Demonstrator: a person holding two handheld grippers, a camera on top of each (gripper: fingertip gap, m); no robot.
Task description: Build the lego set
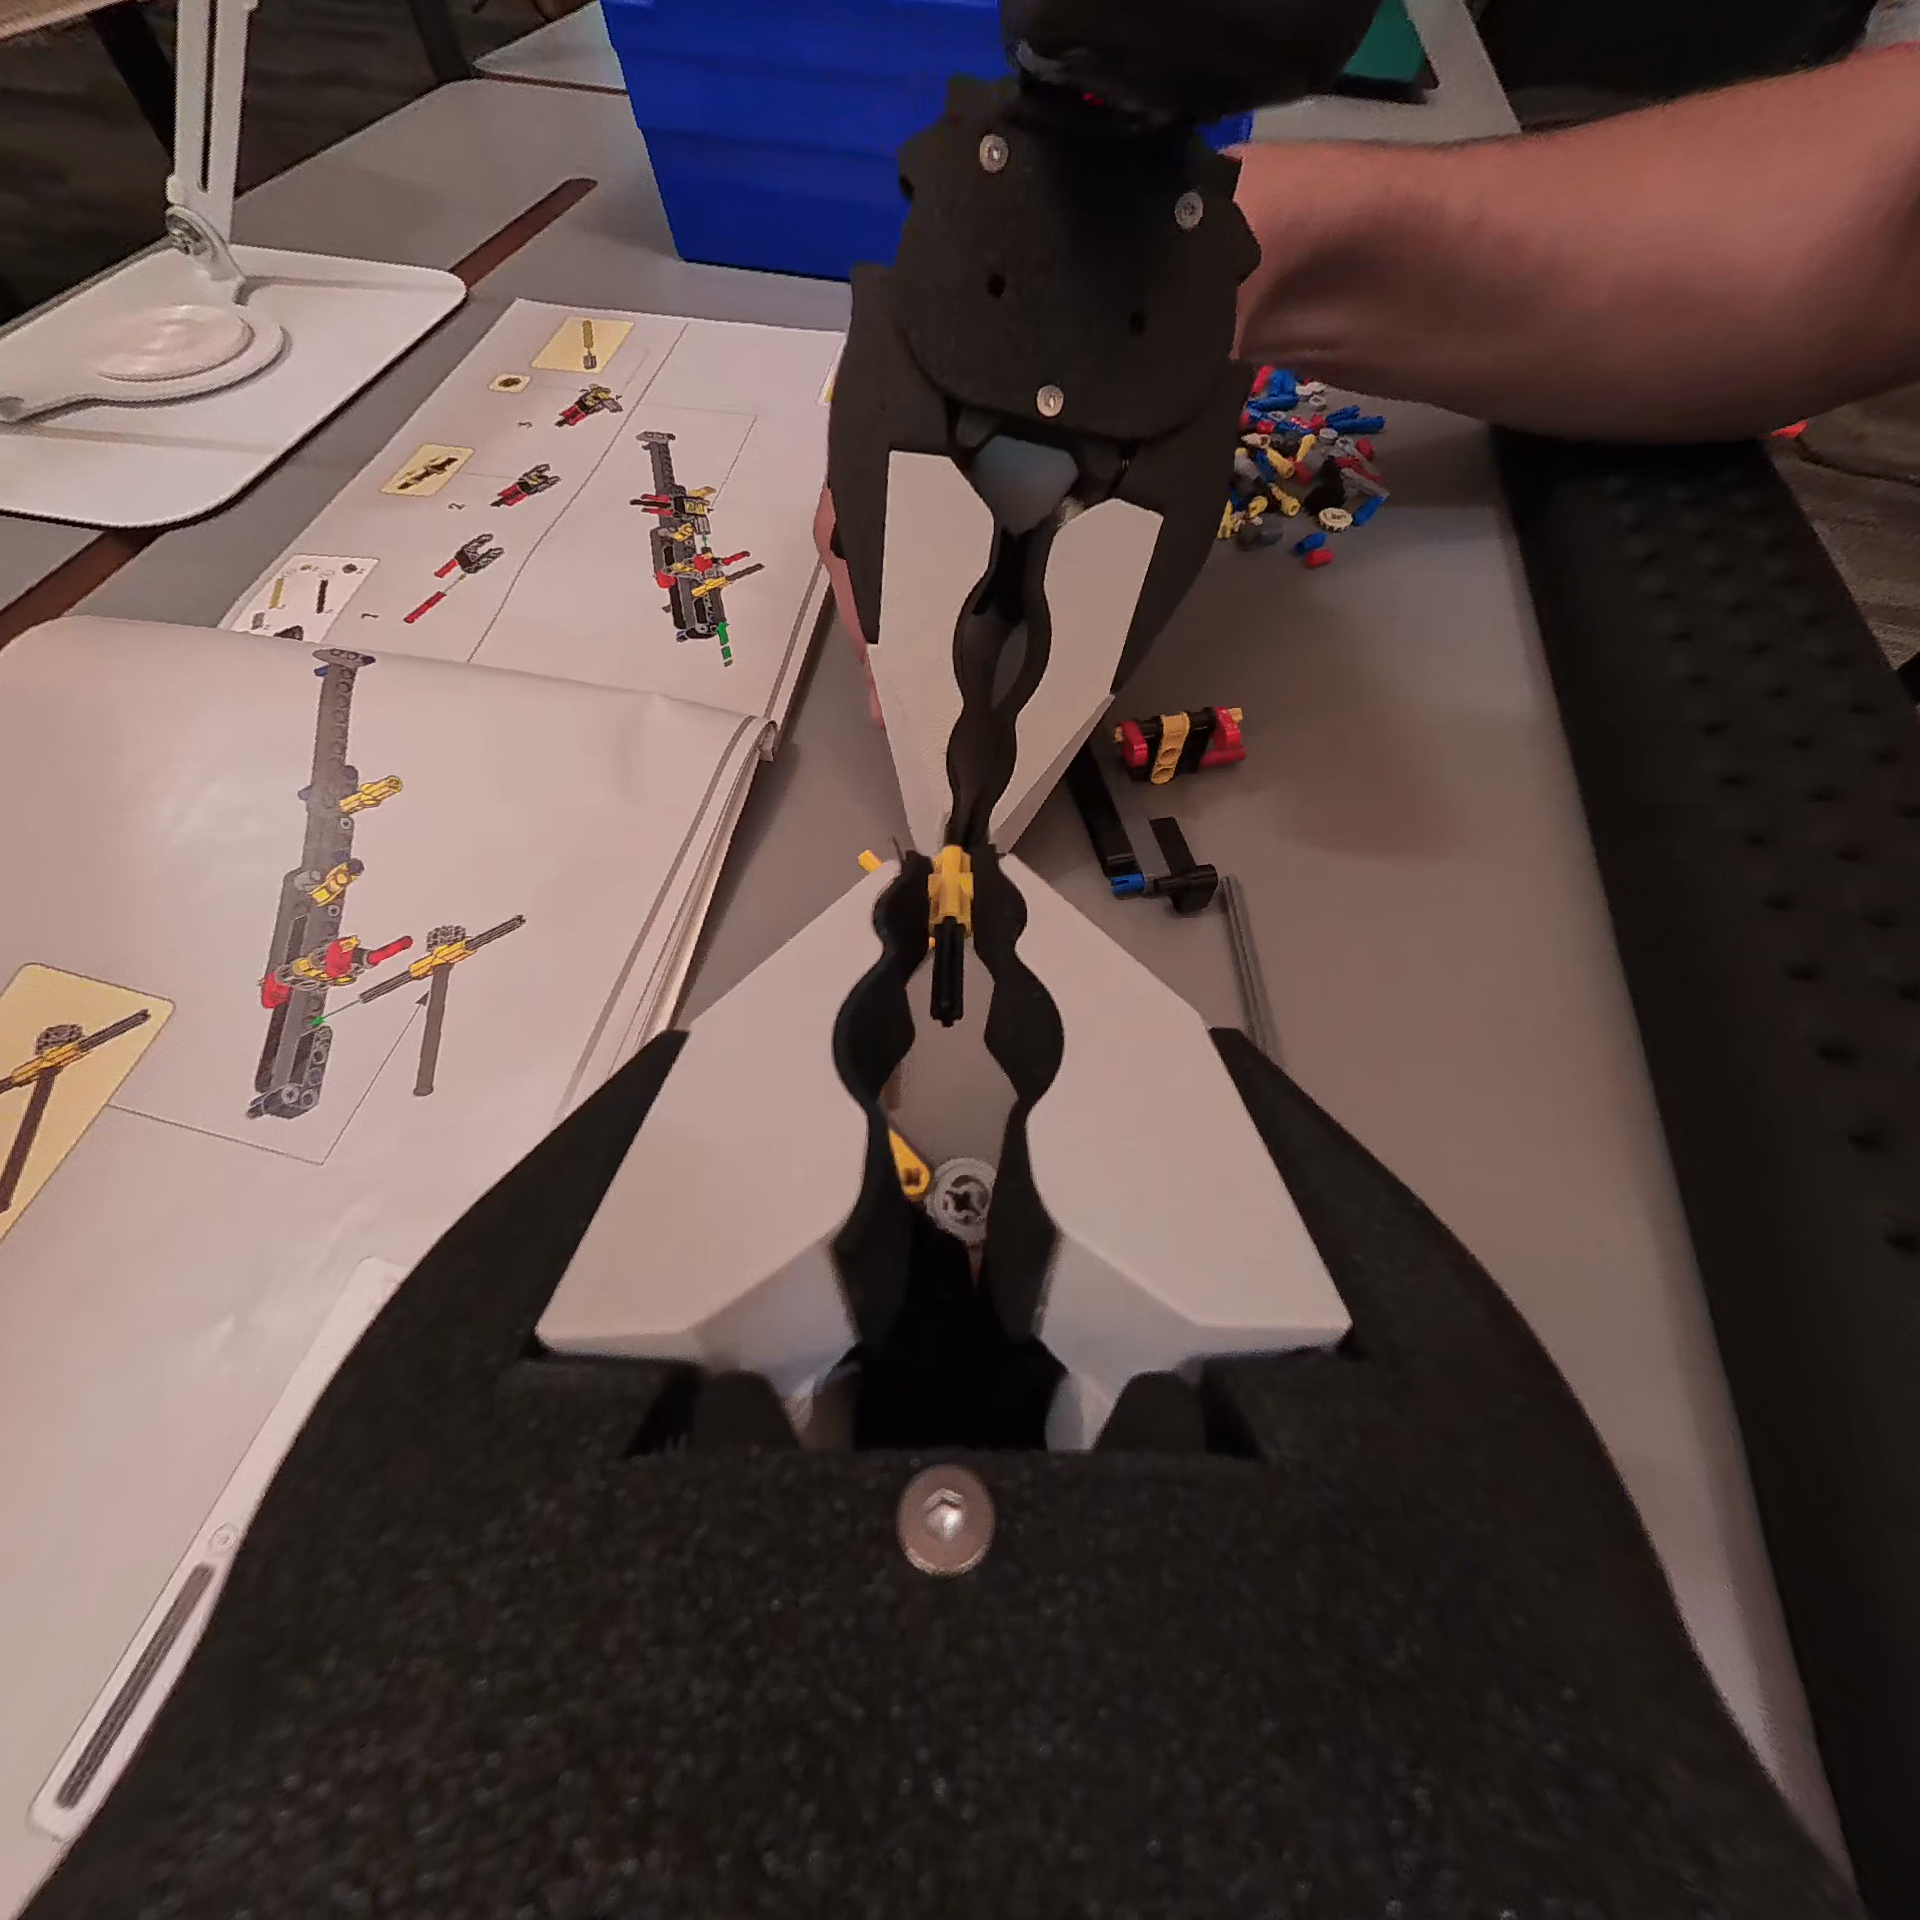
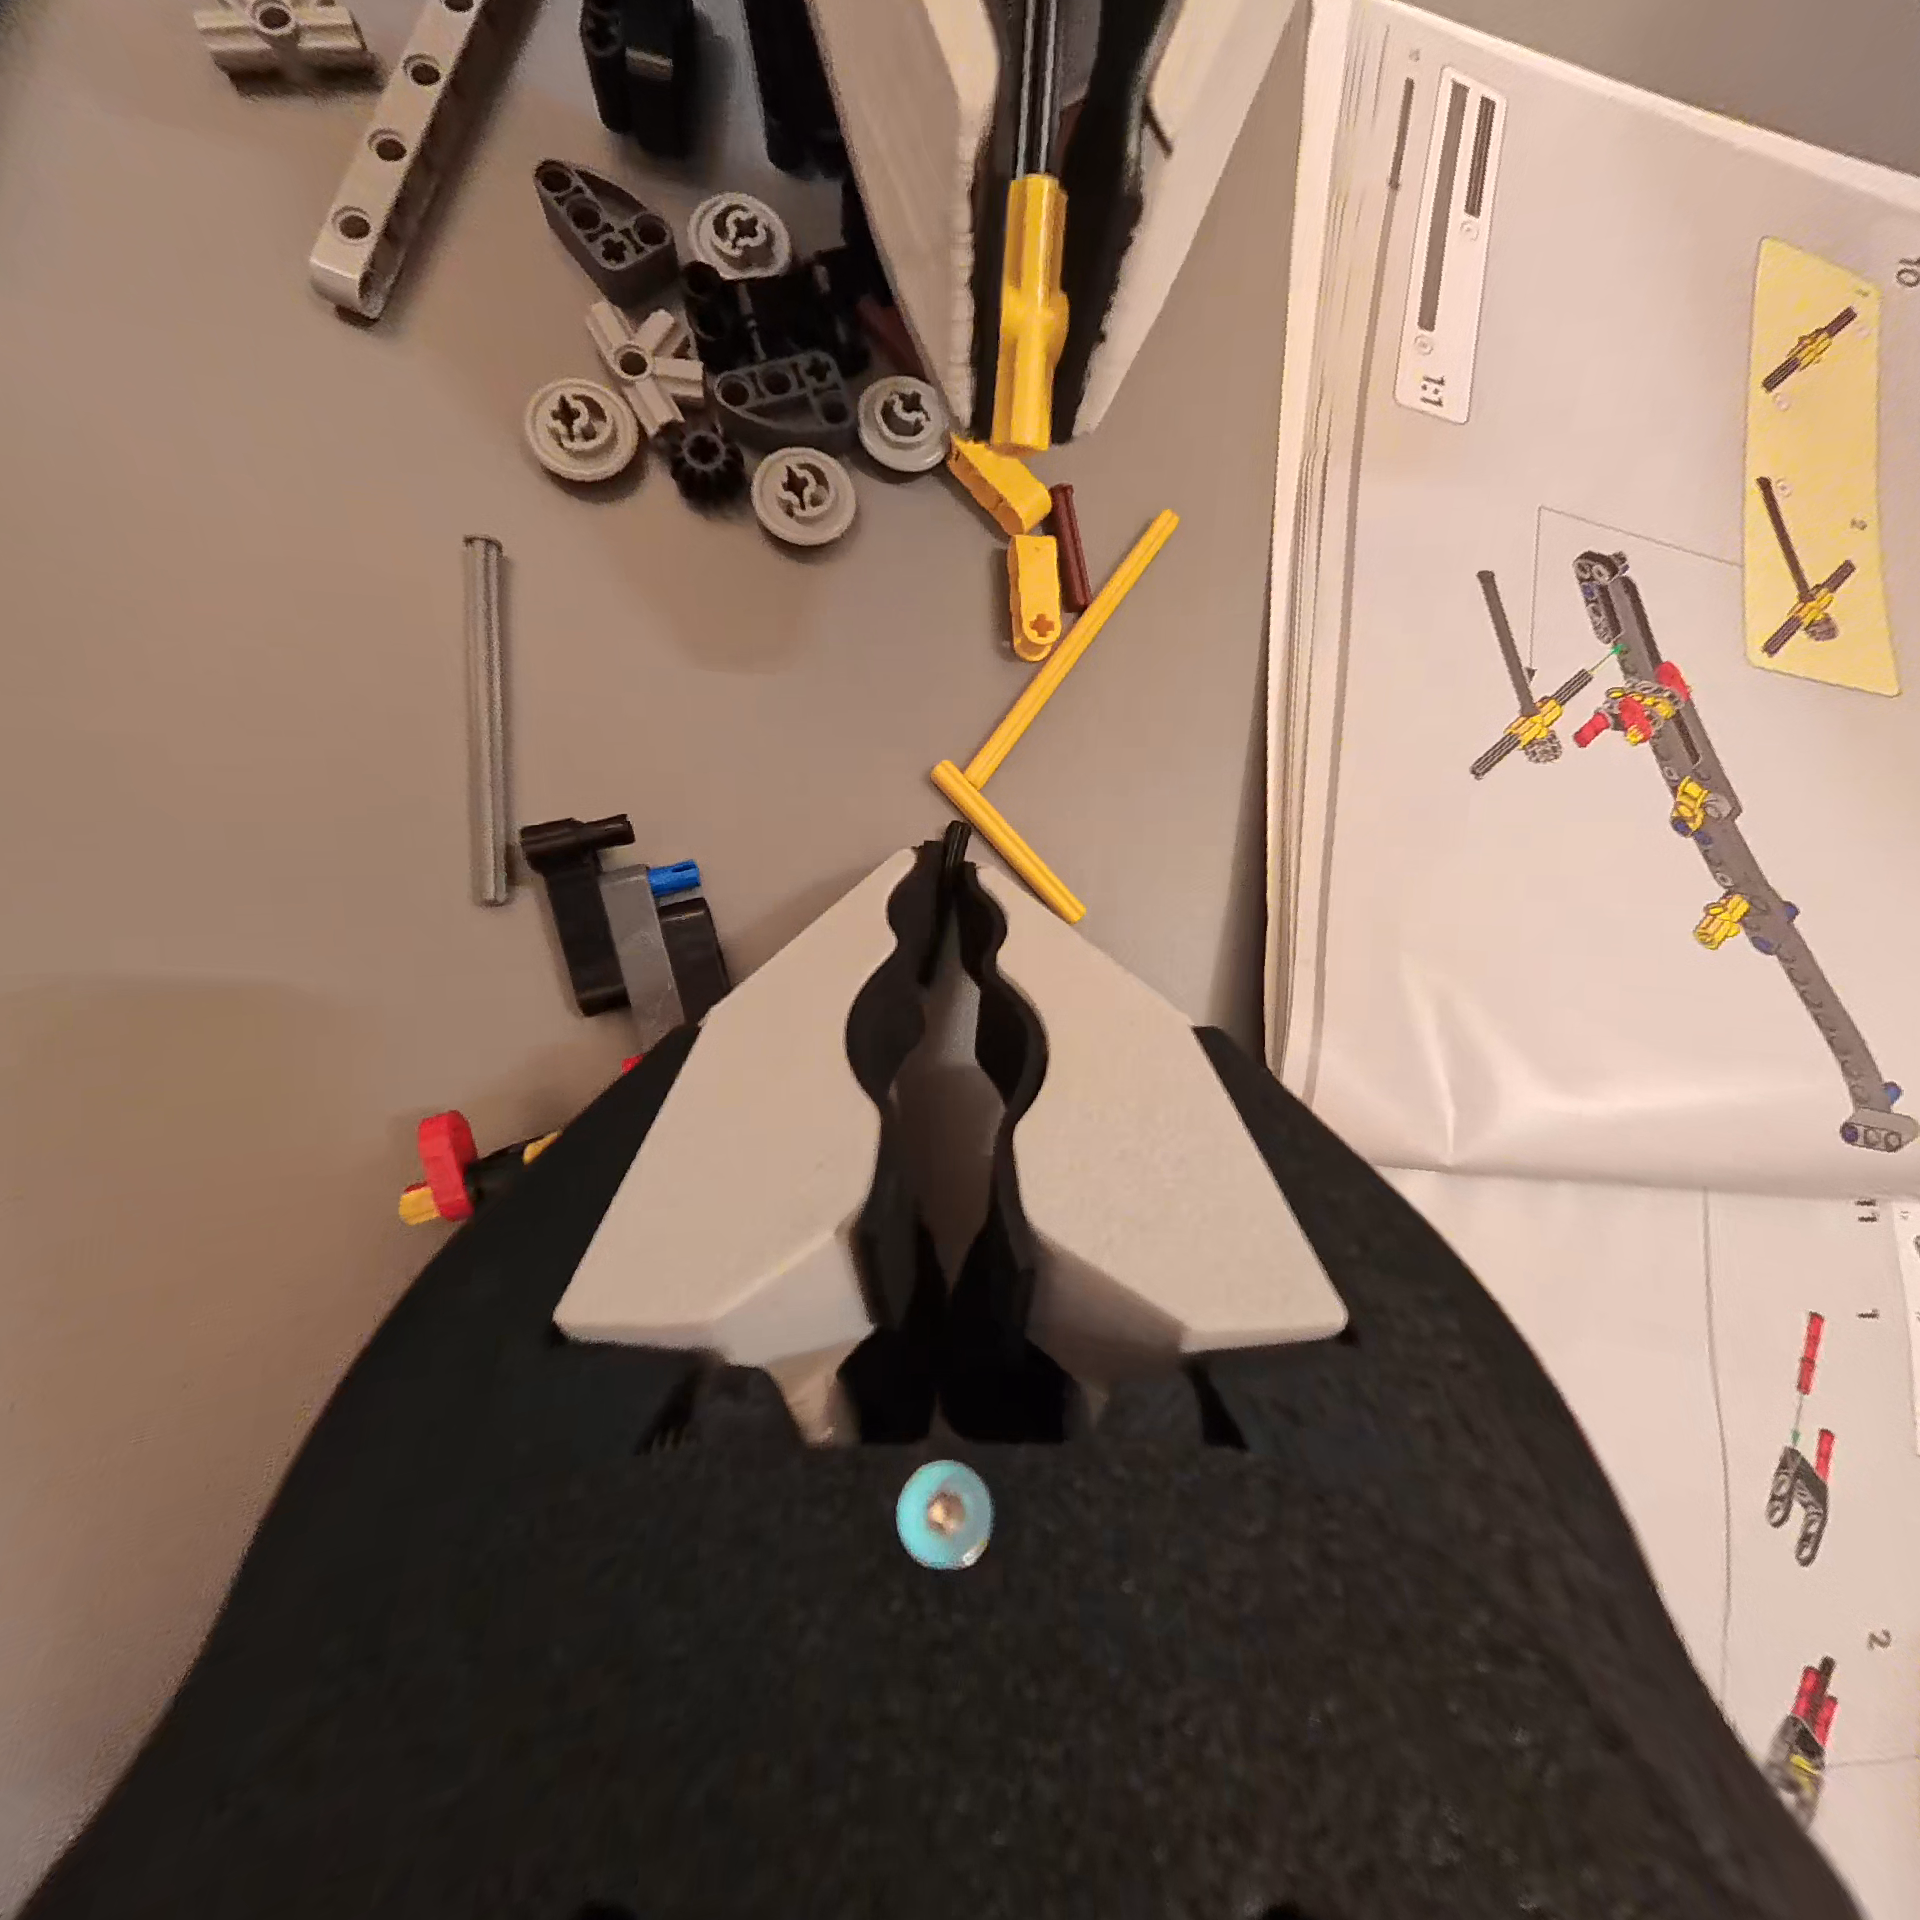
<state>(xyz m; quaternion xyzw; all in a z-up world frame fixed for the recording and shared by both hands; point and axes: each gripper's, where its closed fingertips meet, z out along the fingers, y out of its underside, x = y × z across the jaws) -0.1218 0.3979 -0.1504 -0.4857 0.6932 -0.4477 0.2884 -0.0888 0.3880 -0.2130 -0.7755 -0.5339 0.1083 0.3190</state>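
A: Axle (image 1: 945, 977) mostly buried between the left tongs (image 1: 948, 883), only its black tail shows. Right tongs (image 2: 951, 868) cover whatever thin black bit they pinch.

B: Blue bin (image 1: 769, 125) cut by the top edge. Parts pile (image 1: 1304, 468) too small to sort. Red-yellow piece (image 2: 447, 1164) half under the tongs body.

Office or lab worktable: grey tabletop (image 1: 1403, 1039), open instruction booklet (image 1: 312, 831) at 9 o'clock, blue bin (image 1: 769, 125) at 12, white lamp base (image 1: 197, 343) at 10.
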